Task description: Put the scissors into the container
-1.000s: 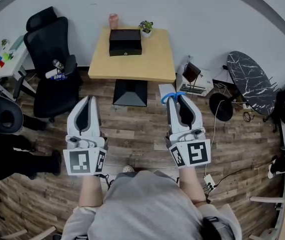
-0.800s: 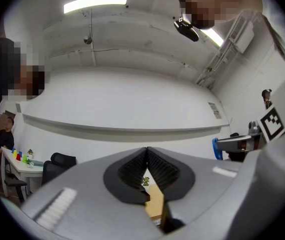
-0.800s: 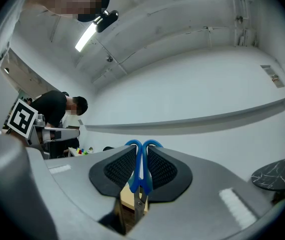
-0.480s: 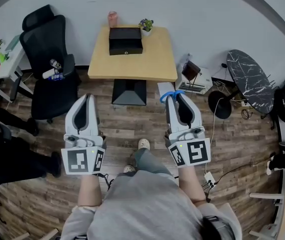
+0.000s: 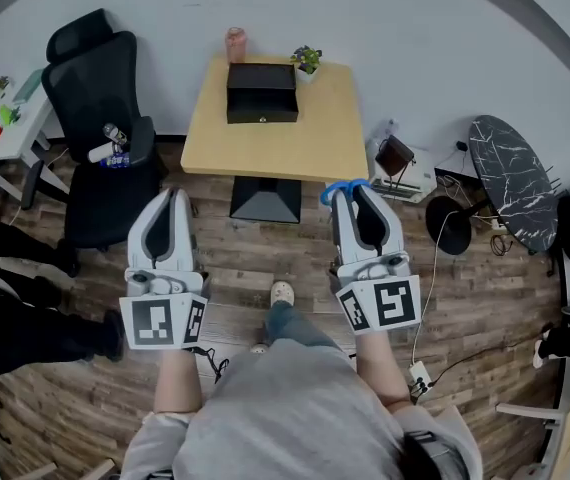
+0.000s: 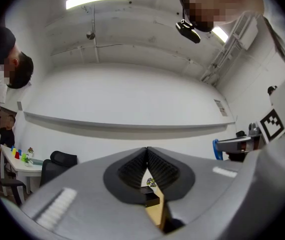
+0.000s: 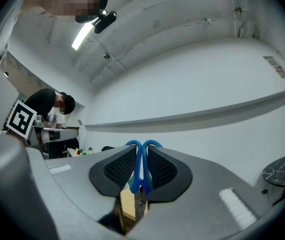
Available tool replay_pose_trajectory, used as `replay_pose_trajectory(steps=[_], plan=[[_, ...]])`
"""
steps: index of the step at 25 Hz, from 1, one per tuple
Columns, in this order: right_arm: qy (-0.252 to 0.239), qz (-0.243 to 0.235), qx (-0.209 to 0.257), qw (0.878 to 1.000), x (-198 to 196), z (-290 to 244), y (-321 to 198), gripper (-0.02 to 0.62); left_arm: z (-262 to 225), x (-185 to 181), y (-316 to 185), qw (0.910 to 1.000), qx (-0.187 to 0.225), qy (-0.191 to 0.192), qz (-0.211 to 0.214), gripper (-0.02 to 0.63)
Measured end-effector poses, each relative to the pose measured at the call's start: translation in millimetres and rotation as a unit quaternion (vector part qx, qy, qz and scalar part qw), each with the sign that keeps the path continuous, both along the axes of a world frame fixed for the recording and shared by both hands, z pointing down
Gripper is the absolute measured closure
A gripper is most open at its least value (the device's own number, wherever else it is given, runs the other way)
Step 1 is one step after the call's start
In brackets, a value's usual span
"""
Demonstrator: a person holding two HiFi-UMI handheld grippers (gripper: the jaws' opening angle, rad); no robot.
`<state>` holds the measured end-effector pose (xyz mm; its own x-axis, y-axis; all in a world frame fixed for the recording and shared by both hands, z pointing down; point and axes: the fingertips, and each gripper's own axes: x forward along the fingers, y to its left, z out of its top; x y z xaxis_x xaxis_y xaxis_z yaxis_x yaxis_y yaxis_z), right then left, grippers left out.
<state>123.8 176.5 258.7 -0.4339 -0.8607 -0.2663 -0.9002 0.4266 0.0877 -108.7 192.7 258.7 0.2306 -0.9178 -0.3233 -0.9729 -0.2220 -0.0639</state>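
Container [image 5: 262, 91] and table [image 5: 265, 148] slightly nearer.

- The surface [image 5: 270, 138] ahead of me is a light wooden top on a black pedestal foot [image 5: 265, 200], with its far edge close to the white wall.
- A black box [image 5: 262, 92] sits at the middle of the far edge, with its lid down.
- A pink cup [image 5: 235, 43] stands at the far left corner, just beside the box.
- A small potted plant [image 5: 307, 60] stands on the far edge toward the right corner, just beside the box's right end.
- The floor [image 5: 265, 258] is wood planking.
- On the floor, a black office chair [image 5: 100, 118] stands off the surface's left edge.
- A round dark marbled table [image 5: 510, 183] stands well off to the right.
- My light shoe [image 5: 282, 292] rests on the floor in front of the surface's near edge.
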Motion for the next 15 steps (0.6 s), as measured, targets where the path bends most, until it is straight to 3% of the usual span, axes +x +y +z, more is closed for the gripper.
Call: replay_pose_trajectory(steps=[15], plan=[[-0.002, -0.027, 0.005, 1.000, 4, -13, -152, 0.522, -16, 10, -141, 0.9998, 0.008, 0.001, -0.020, 0.549]])
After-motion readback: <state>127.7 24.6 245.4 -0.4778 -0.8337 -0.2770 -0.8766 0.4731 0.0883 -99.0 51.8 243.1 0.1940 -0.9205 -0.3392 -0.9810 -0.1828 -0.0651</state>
